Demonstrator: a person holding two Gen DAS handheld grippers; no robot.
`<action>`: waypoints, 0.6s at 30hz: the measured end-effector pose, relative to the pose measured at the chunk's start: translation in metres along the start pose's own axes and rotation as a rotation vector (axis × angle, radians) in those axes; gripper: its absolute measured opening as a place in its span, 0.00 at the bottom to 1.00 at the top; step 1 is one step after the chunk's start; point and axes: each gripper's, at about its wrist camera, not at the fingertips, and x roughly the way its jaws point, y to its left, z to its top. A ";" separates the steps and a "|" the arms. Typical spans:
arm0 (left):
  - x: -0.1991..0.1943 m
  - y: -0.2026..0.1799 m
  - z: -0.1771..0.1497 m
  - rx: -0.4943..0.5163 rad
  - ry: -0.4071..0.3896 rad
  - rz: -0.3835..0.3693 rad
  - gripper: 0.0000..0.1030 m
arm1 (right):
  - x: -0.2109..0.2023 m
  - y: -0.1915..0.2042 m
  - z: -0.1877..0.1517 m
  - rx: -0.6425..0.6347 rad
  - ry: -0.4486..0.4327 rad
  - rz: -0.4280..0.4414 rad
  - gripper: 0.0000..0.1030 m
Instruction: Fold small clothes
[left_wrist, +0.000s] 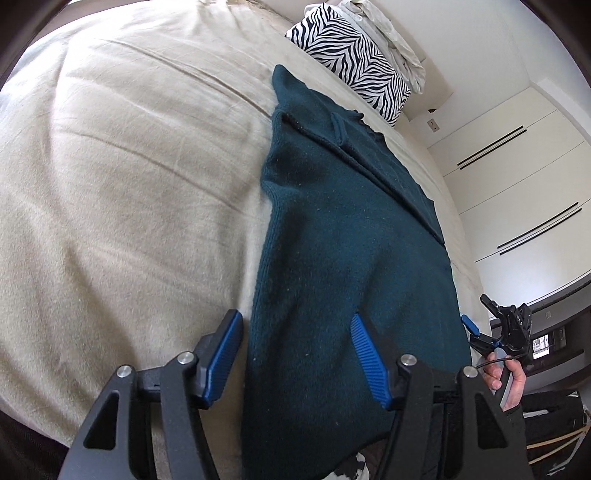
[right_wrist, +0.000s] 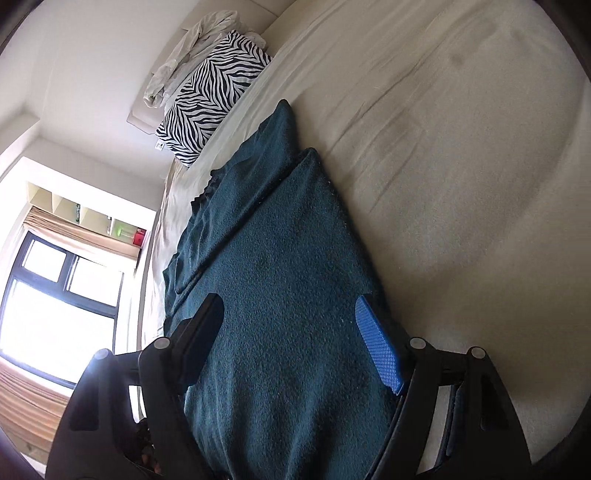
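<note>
Both the left gripper (left_wrist: 297, 358) and right gripper (right_wrist: 291, 343) are gaping over a dark teal knitted sweater (left_wrist: 343, 236) lying along the beige bed's (left_wrist: 122, 177) edge; only the right view is showing a window (right_wrist: 55, 291).

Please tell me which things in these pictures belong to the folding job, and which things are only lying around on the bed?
Belong to the job:
- dark green sweater, lying lengthwise on the bed
- left gripper, open
- right gripper, open
- beige bed sheet, the work surface

Only lying about:
- zebra-print pillow
- crumpled white cloth behind the pillow
</note>
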 end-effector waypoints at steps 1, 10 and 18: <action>-0.002 0.000 -0.005 0.003 0.021 0.000 0.62 | -0.007 -0.001 -0.005 -0.015 0.002 -0.013 0.71; -0.008 0.004 -0.034 -0.005 0.141 0.013 0.45 | -0.056 -0.016 -0.034 -0.057 0.054 -0.113 0.71; -0.007 0.002 -0.044 0.017 0.201 0.005 0.45 | -0.084 -0.018 -0.062 -0.104 0.152 -0.180 0.71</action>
